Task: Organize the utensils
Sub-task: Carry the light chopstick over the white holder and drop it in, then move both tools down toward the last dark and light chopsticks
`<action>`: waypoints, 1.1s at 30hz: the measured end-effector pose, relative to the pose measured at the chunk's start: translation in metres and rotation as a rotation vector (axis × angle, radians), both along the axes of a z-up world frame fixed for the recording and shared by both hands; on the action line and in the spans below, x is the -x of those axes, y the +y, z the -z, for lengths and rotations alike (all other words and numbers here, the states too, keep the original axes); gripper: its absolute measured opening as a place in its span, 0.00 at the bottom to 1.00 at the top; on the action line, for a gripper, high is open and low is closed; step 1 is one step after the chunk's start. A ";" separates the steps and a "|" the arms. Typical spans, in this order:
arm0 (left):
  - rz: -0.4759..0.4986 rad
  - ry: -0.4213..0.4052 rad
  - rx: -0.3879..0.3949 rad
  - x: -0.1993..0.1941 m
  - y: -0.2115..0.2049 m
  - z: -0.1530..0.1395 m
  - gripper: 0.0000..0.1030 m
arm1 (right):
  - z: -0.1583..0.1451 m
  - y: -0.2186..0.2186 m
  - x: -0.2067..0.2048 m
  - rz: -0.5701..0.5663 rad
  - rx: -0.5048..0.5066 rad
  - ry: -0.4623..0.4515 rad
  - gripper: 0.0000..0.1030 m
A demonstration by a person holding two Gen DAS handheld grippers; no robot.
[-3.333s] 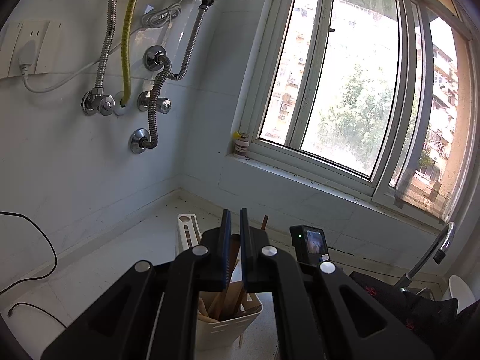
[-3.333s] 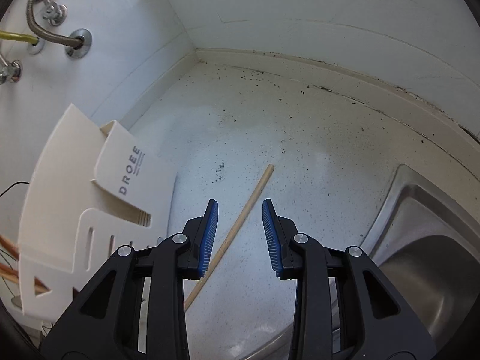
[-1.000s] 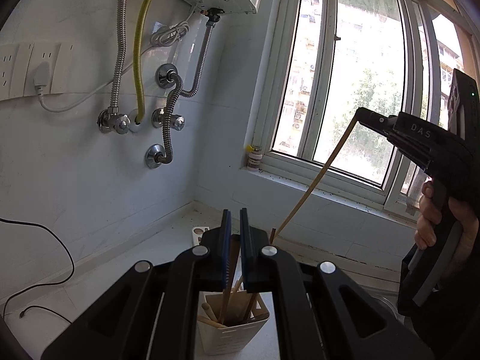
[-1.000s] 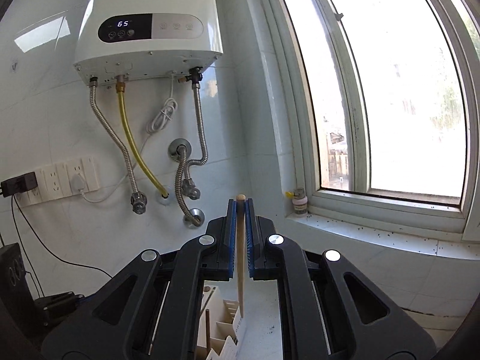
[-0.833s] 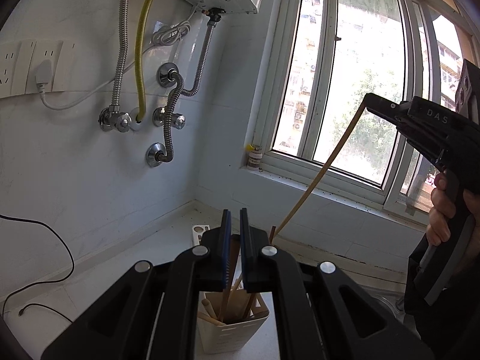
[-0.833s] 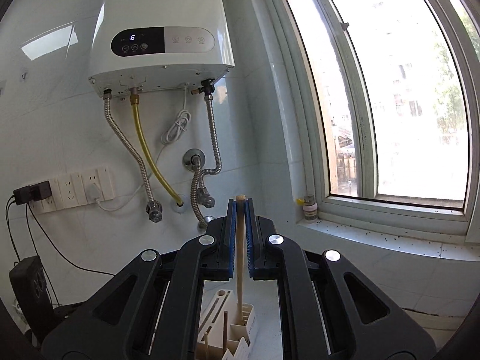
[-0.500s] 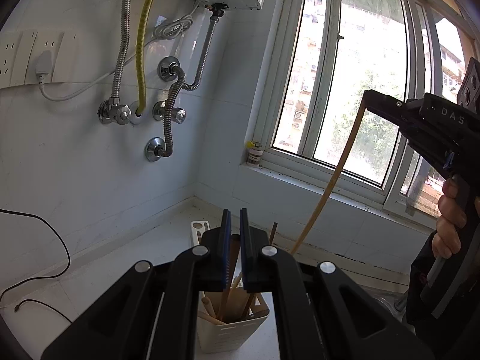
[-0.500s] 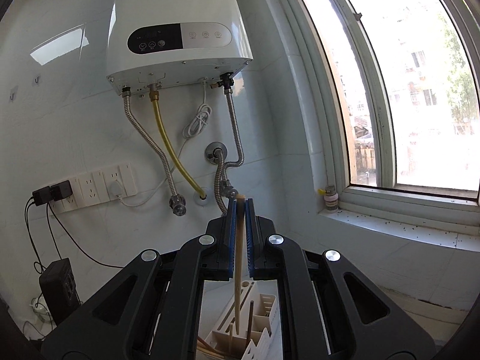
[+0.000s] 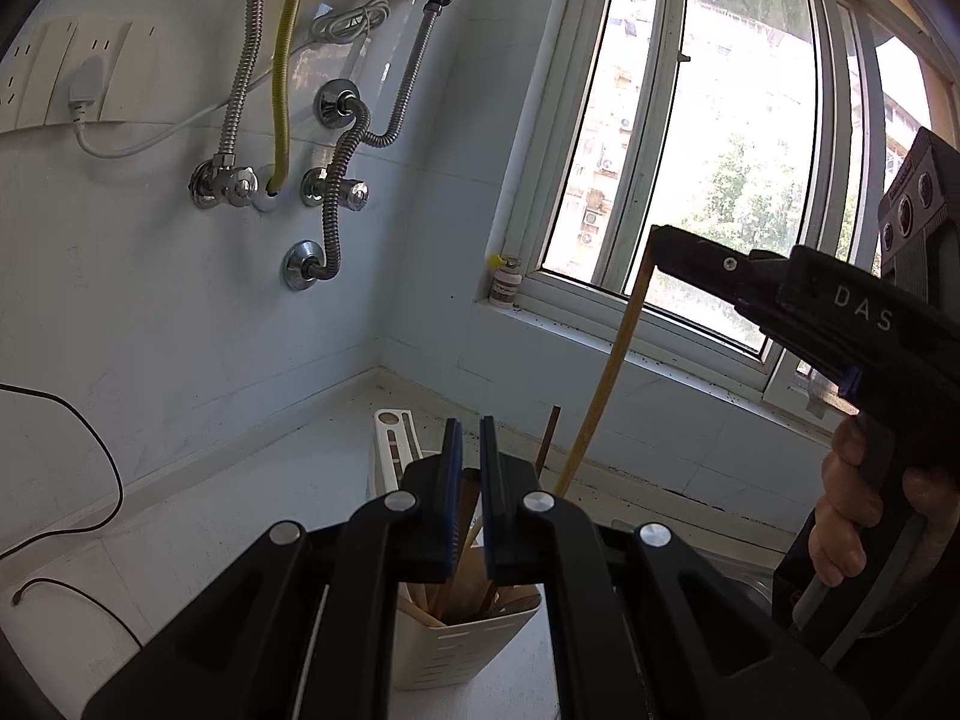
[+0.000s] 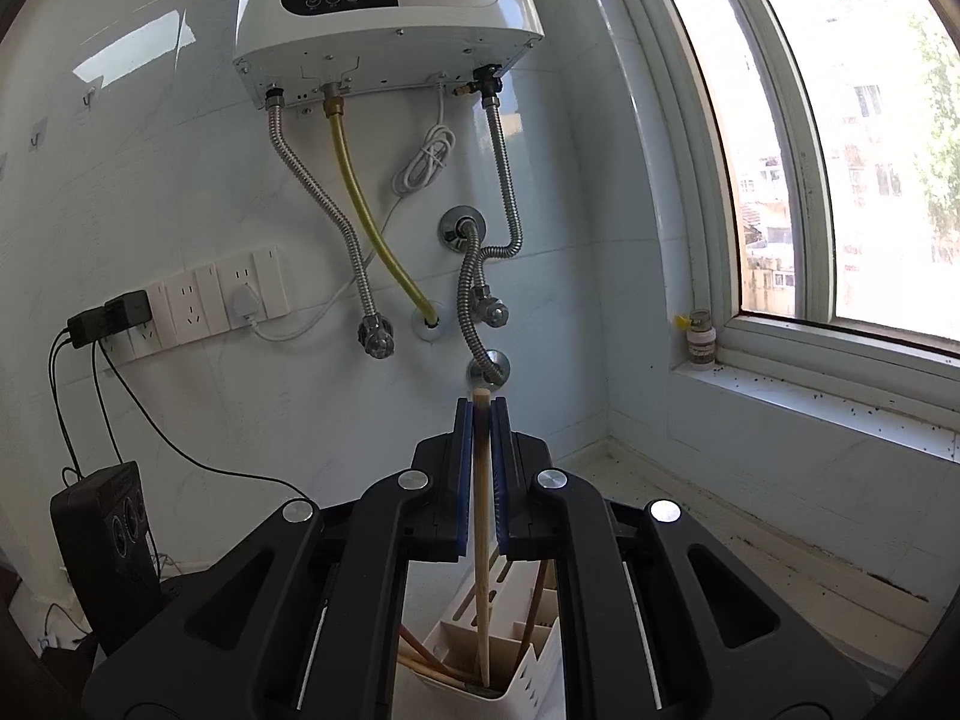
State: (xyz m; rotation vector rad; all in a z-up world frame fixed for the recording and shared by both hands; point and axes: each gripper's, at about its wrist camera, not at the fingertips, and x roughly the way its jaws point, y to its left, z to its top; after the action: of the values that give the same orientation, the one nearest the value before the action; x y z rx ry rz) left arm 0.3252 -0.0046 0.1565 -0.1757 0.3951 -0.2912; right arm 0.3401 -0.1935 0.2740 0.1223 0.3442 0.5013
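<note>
The right gripper point(image 10: 480, 414) is pinching a long light wooden chopstick point(image 10: 482, 570) near its top end, its blue-padded fingers point(image 10: 459, 480) pressing against the stick from both sides. The chopstick is hanging nearly upright, and its lower tip is sitting inside a compartment of the white plastic utensil holder point(image 10: 516, 678) standing on the white countertop point(image 10: 750, 516). In the left wrist view the same chopstick point(image 9: 606, 372) is slanting down from the right gripper point(image 9: 660, 240) toward the utensil holder point(image 9: 468, 642), with its lower end hidden behind the left gripper point(image 9: 471, 432).

The holder is divided into several compartments. Other wooden sticks point(image 10: 420, 660) are leaning in the nearer one, and a darker brown chopstick point(image 9: 547, 438) is standing in another, poking above the rim.

The left gripper is hovering in front of the holder, its fingers point(image 9: 451, 468) drawn almost together with only a narrow gap, gripping nothing.

A white water heater point(image 10: 384, 18) with flexible hoses is hanging on the wall behind, beside a window point(image 10: 840, 150).
</note>
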 end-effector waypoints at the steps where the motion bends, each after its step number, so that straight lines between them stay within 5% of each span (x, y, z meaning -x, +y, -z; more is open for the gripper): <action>1: 0.003 0.000 0.002 0.001 0.000 0.001 0.05 | 0.005 0.002 -0.002 -0.003 0.009 0.009 0.05; 14: 0.003 0.009 -0.007 0.002 0.005 0.003 0.06 | 0.065 0.021 -0.014 -0.053 0.108 0.152 0.06; 19: -0.004 0.006 0.005 0.004 0.008 0.002 0.15 | 0.080 0.025 -0.014 -0.071 0.141 0.171 0.06; 31: -0.040 -0.050 0.028 0.035 0.032 -0.018 0.18 | 0.082 0.004 -0.006 -0.059 0.105 0.186 0.10; 33: -0.054 -0.049 0.031 0.051 0.042 -0.016 0.26 | 0.079 0.000 -0.004 -0.049 0.097 0.176 0.14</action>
State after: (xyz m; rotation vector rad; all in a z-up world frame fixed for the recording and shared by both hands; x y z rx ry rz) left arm 0.2744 0.0371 0.1724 -0.2088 0.3365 -0.2478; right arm 0.3443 -0.1935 0.1946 0.0642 0.5439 0.5230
